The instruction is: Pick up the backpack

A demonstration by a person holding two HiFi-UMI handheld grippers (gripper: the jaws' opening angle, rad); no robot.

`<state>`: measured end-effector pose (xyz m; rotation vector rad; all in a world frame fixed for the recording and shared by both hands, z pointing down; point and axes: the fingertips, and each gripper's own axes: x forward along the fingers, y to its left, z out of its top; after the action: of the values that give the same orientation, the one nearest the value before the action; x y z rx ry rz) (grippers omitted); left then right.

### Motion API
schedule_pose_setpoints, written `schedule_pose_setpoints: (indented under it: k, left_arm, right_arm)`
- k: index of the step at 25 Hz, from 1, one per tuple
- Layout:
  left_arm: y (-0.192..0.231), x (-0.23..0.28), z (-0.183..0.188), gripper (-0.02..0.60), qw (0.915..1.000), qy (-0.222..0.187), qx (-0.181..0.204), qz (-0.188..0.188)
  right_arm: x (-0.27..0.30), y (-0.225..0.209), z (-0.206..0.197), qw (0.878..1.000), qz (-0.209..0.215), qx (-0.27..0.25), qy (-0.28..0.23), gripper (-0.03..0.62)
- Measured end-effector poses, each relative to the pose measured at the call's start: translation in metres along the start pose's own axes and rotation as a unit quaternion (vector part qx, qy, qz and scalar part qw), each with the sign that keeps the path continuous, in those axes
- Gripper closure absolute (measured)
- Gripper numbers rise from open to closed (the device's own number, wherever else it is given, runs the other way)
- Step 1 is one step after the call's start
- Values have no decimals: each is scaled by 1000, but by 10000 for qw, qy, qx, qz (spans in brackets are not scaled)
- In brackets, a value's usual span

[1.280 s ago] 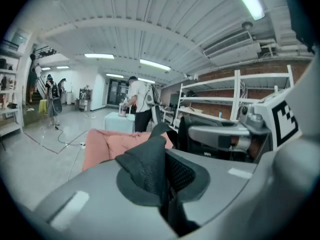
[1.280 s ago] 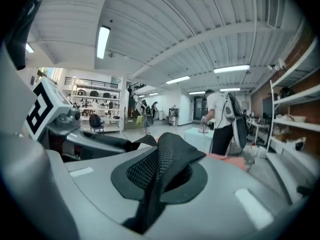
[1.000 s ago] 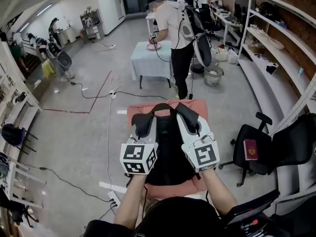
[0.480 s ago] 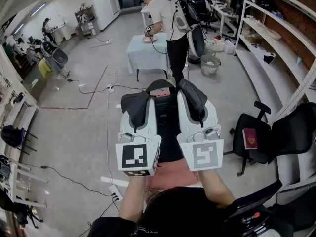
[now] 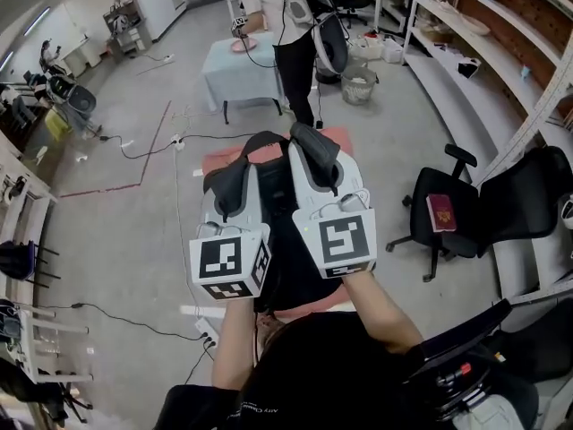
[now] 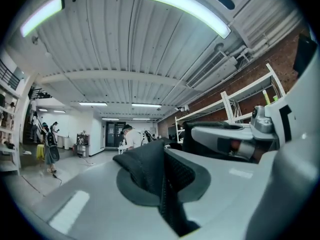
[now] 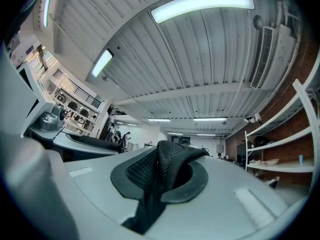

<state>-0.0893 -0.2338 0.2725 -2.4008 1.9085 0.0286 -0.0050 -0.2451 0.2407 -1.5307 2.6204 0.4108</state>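
The black backpack (image 5: 295,258) hangs between my two grippers, above a pink-topped table (image 5: 318,305). My left gripper (image 5: 231,191) is shut on the left shoulder strap (image 5: 224,179). In the left gripper view the black mesh strap (image 6: 152,169) is pinched between the grey jaws of the left gripper (image 6: 162,194). My right gripper (image 5: 313,155) is shut on the right shoulder strap (image 5: 309,143). In the right gripper view that strap (image 7: 165,169) bunches up between the jaws of the right gripper (image 7: 160,189). Both grippers point away from me, side by side.
A black office chair (image 5: 448,231) with a red booklet (image 5: 440,212) on it stands to the right. White shelves (image 5: 483,52) line the right wall. A person (image 5: 286,25) works at a cloth-covered table (image 5: 237,61) ahead. Cables (image 5: 125,321) cross the floor at left.
Both grippers have risen with the straps still in them, and the backpack has come up with them. The pink table now shows further below the bag.
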Motion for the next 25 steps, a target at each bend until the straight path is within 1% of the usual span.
schedule_pose_setpoints:
  k: [2,5,8,11,14,18,21,25]
  left_arm:
    - [4,0,1,560,10000,66,2,-47]
    - [2,4,2,560,9999,91,78,-44]
    - [-2,4,2,560,9998,69,185,24]
    - [-6,6,1,560,9998,22,213,62]
    - [-11,4,1,560,9997,-16,230,25]
    - [-8,-3,10,560,9983,-43,581,15]
    - [-10,-6,5,560,9983,-42,586,1]
    - [-14,2,-5,560,9981,82,603,-54]
  right_arm:
    - [4,6,1,10000,-11,-6,22,542]
    - [4,2,4,10000,40,-47,-67,541]
    - [-3,1,7,9997,172,-98,-147,540]
    - [-10,-1,8,9992,229,-126,-304,540]
    - [-19,-4,8,9989,167,-163,-411,540]
    - [-21,4,18,9978,-58,-363,-543,539]
    - [-27,5,10,9982,-137,-206,-540,539]
    - [-24,0,-4,9993,-151,95,-325,537]
